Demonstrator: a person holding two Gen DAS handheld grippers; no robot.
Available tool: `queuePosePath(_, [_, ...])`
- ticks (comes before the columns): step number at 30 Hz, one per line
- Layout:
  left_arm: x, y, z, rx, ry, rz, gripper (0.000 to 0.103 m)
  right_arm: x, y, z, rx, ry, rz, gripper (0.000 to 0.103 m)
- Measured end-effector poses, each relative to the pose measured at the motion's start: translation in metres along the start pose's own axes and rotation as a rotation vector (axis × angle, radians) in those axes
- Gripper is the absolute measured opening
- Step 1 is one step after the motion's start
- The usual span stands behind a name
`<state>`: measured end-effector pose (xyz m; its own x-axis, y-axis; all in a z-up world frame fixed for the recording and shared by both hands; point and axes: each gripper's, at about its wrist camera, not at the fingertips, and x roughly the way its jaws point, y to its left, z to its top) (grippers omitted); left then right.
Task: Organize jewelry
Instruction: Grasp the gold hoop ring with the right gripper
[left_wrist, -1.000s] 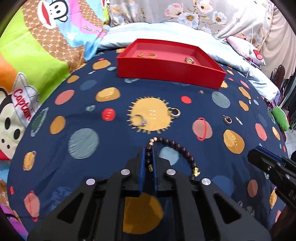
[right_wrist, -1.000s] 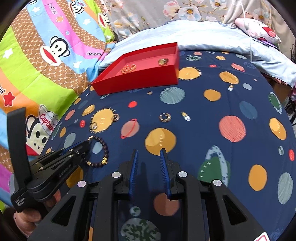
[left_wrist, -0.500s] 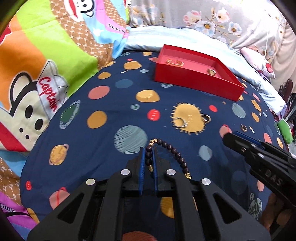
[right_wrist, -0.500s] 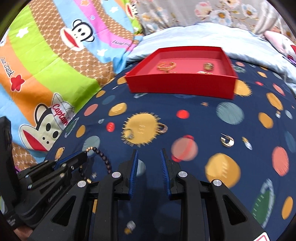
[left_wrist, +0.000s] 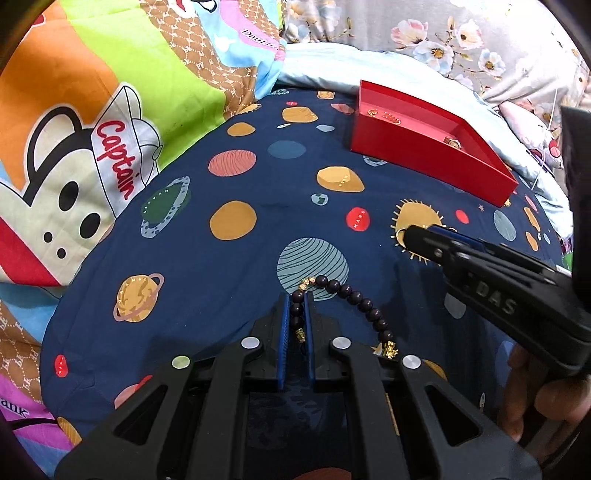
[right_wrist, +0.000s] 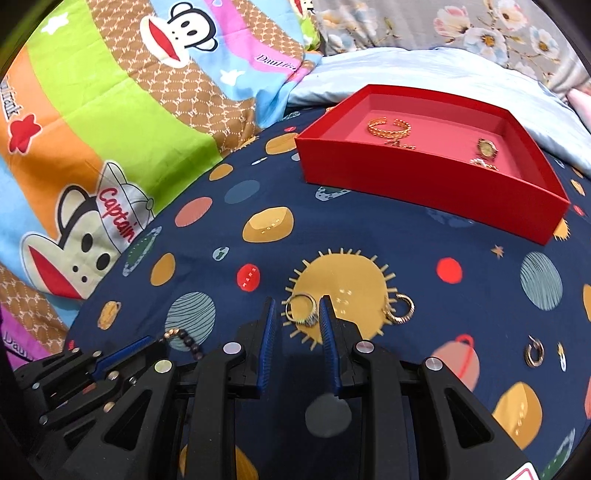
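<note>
My left gripper (left_wrist: 296, 300) is shut on a dark beaded bracelet (left_wrist: 354, 298) with gold charms, which trails to the right over the navy planet-print cloth. My right gripper (right_wrist: 297, 312) is open, its fingers on either side of a silver-gold ring (right_wrist: 301, 309) lying on the printed sun. A gold hoop earring (right_wrist: 400, 309) lies just to the right. The red tray (right_wrist: 424, 181) behind holds a gold bangle (right_wrist: 388, 126) and small gold pieces (right_wrist: 487, 148). The right gripper also shows in the left wrist view (left_wrist: 410, 236).
Another gold hoop (right_wrist: 534, 355) and a tiny stud (right_wrist: 562, 360) lie at the right on the cloth. A colourful monkey-print quilt (right_wrist: 110, 129) rises at the left, and pale blue bedding (right_wrist: 424, 70) lies behind the tray (left_wrist: 428, 147).
Both grippers have swung left. My right gripper has moved forward until its fingers stand around the ring on the sun. The left gripper still holds the bracelet.
</note>
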<state>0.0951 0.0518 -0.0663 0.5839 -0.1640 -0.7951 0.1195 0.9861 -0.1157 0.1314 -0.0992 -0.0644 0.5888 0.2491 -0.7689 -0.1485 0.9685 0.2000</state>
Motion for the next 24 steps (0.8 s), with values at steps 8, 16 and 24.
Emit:
queuePosePath(8, [0.003, 0.002, -0.001, -0.004, 0.008, -0.009, 0.007, 0.008, 0.003, -0.002, -0.022, 0.009, -0.037, 0.017])
queuePosePath(16, [0.002, -0.001, 0.001, -0.004, 0.008, -0.020, 0.007, 0.001, -0.007, -0.005, 0.012, 0.005, -0.036, 0.007])
queuePosePath(24, [-0.012, -0.015, 0.009, 0.013, -0.017, -0.057, 0.007, -0.028, -0.024, -0.008, 0.071, -0.037, -0.044, 0.007])
